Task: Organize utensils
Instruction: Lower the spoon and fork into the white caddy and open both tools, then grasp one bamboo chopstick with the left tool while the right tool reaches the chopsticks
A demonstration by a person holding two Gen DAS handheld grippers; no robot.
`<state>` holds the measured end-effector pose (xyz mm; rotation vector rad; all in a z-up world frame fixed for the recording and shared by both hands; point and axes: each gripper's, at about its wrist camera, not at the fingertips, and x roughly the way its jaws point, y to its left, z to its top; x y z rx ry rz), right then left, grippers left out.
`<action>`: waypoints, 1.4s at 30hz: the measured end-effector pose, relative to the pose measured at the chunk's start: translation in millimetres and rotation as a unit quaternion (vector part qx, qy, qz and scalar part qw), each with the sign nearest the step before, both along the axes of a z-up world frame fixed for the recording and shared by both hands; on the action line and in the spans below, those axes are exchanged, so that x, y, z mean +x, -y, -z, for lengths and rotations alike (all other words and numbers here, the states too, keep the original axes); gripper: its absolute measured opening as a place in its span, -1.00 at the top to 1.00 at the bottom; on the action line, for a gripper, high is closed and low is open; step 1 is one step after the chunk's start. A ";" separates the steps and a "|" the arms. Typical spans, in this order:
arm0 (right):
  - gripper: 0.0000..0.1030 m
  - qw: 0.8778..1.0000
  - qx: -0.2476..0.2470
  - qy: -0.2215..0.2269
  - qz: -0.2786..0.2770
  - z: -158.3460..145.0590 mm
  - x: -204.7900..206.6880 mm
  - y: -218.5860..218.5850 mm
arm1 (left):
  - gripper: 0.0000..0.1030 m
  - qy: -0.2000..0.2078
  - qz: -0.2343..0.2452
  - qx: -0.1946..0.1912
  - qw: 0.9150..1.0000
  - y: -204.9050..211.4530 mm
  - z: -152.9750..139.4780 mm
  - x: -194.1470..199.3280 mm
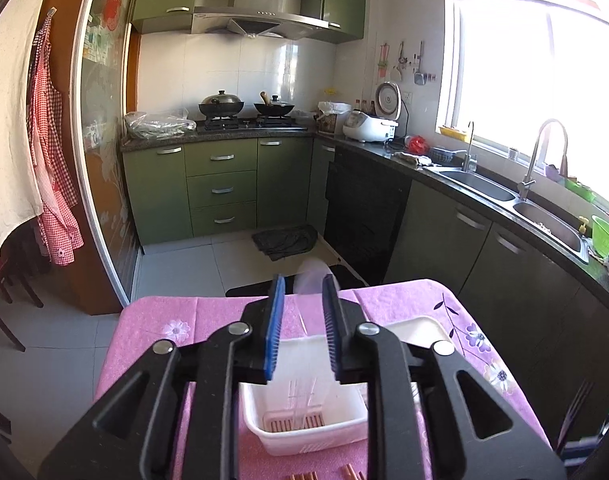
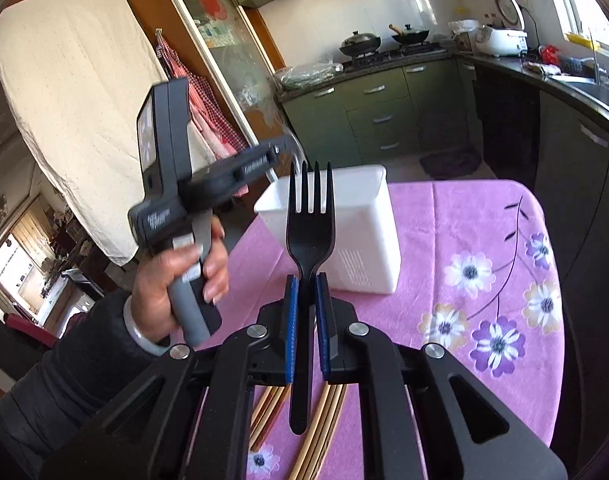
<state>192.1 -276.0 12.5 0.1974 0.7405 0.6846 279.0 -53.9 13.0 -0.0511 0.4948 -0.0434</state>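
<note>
Fork (image 2: 310, 236) sits clamped by its neck in right gripper (image 2: 305, 280), tines up, long axis along the fingers; bin (image 2: 360, 248) lies just ahead, beyond the tines. Left gripper (image 1: 303, 294) slightly open, holding nothing, above bin (image 1: 304, 432). Chopsticks (image 2: 324, 432) mostly hidden under right gripper.

Green kitchen cabinets (image 1: 220, 188), grey tiled floor (image 1: 184, 268), bright window (image 1: 544, 80).
</note>
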 end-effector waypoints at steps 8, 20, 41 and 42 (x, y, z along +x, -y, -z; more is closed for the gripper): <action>0.81 0.995 0.030 0.078 0.057 -50.8 59.0 -14.8 | 0.51 0.009 0.003 -0.025 1.000 -23.4 -16.8 -41.4; 0.81 0.984 -0.021 0.136 0.109 -30.0 128.7 -59.1 | 0.41 -0.026 0.016 -0.010 0.999 -34.1 -11.5 -114.3; 0.64 0.990 -0.057 0.096 0.084 5.1 21.9 8.4 | 0.41 -0.277 0.044 -0.022 0.960 -7.3 82.5 -113.8; 0.64 0.991 -0.065 0.082 0.079 13.7 17.3 12.4 | 0.41 -0.294 0.043 -0.024 0.955 -5.4 91.1 -110.4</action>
